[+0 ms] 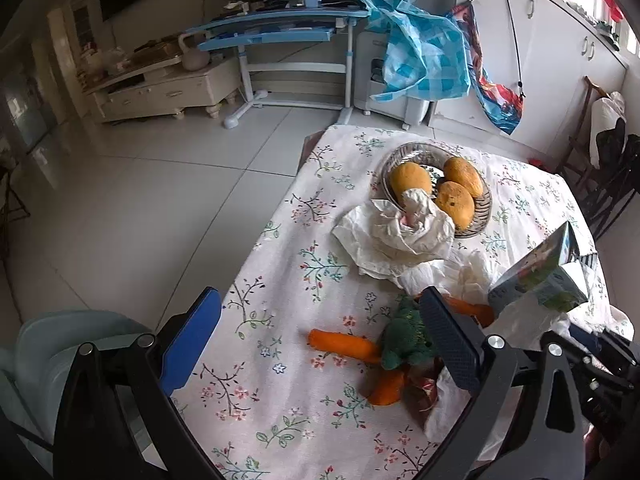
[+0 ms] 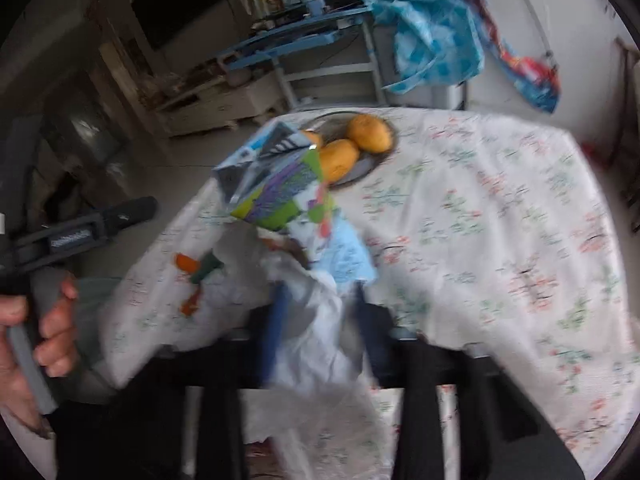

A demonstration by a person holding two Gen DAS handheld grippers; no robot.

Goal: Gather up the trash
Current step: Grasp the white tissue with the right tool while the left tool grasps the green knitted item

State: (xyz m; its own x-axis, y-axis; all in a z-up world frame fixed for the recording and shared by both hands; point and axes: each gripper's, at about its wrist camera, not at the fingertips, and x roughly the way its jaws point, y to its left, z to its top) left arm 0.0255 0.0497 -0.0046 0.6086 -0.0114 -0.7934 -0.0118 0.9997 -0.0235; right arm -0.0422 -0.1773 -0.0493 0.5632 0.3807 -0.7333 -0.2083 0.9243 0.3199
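Note:
On the flowered tablecloth [image 1: 280,360] lie a crumpled white tissue [image 1: 396,232], two carrots [image 1: 344,346], a green broccoli-like piece [image 1: 404,336] and a reddish wrapper [image 1: 420,388]. My left gripper [image 1: 320,296] is open above the carrots with nothing between its pads. In the blurred right wrist view my right gripper [image 2: 320,300] stands narrowly shut on the lower end of a colourful drink carton [image 2: 276,184], which tilts up off the table. White crumpled paper [image 2: 316,332] is bunched between the fingers too. The carton [image 1: 544,276] shows at the right in the left wrist view.
A metal basket [image 1: 400,152] with three yellow fruits [image 1: 410,178] sits at the far side of the table. A pale green chair [image 1: 60,344] stands by the table's left edge. A hand [image 2: 52,340] holds the left gripper's handle. Tiled floor and a blue desk [image 1: 280,28] lie beyond.

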